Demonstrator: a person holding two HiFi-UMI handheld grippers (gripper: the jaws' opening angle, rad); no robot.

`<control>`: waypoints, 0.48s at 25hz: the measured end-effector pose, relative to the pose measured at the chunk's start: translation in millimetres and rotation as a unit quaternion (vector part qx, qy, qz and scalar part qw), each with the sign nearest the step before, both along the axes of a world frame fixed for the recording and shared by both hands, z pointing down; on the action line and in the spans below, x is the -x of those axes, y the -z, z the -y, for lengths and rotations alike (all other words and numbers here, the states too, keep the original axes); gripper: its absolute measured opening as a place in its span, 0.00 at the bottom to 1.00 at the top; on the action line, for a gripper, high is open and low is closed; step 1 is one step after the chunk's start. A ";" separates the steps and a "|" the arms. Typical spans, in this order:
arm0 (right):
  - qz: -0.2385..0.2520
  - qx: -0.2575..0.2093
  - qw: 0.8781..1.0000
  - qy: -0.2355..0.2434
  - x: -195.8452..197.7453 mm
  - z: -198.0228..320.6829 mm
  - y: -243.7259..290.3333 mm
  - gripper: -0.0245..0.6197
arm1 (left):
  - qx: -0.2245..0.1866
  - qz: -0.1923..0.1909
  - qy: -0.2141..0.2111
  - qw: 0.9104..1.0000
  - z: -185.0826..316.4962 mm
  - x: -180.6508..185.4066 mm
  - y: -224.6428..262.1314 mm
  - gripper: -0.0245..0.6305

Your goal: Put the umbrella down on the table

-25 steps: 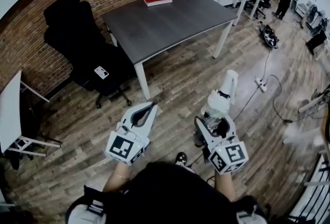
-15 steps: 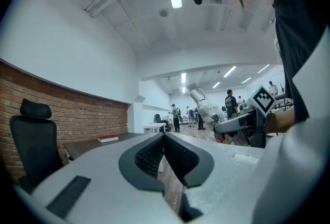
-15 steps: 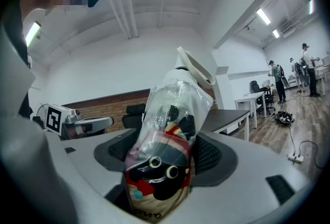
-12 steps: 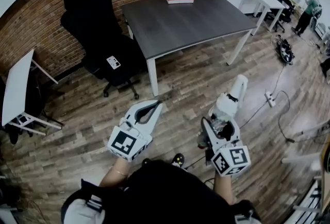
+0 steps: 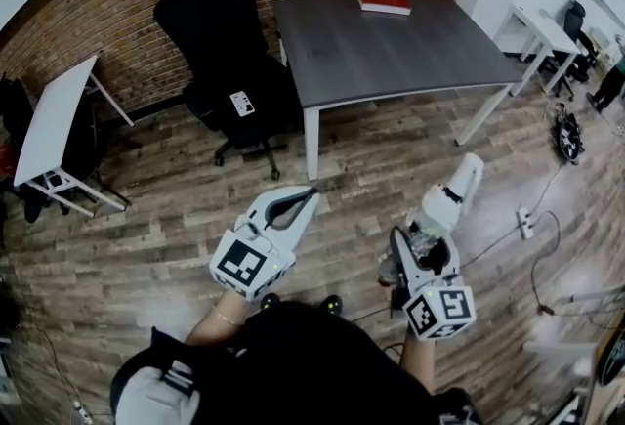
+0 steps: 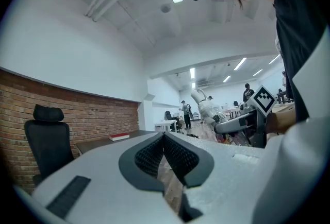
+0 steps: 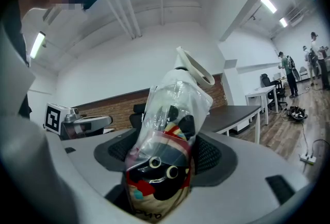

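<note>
So the table (image 5: 391,52) looks nearer now, you're still walking over; right gripper (image 5: 418,247) stays clamped on the umbrella (image 5: 447,203), left gripper (image 5: 308,193) closed on nothing.

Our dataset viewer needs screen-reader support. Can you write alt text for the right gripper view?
The right gripper is shut on a folded umbrella wrapped in clear plastic, its white end pointing up. Beyond it stand a dark table and a brick wall; the left gripper shows at left.

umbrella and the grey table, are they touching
Apart. The head view shows the umbrella held in the right gripper above the wooden floor, with open floor between it and the table.
</note>
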State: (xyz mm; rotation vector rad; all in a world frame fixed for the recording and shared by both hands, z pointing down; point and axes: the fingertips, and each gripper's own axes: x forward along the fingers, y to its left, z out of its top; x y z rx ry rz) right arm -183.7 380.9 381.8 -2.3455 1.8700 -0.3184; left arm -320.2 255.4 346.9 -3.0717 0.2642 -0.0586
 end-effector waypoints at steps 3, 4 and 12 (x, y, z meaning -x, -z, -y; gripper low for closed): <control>0.000 0.002 1.000 0.009 -9.0 4.0 -1.5 0.54 | 0.000 0.002 0.012 1.000 1.1 -4.4 0.2 0.03; -0.001 0.003 1.000 0.012 -11.8 5.7 -2.2 0.54 | -0.001 0.002 0.016 1.000 1.6 -5.7 0.6 0.03; 0.005 0.009 0.999 0.037 -21.9 11.6 -7.6 0.54 | 0.001 0.004 0.046 0.999 -0.3 -8.0 -0.6 0.03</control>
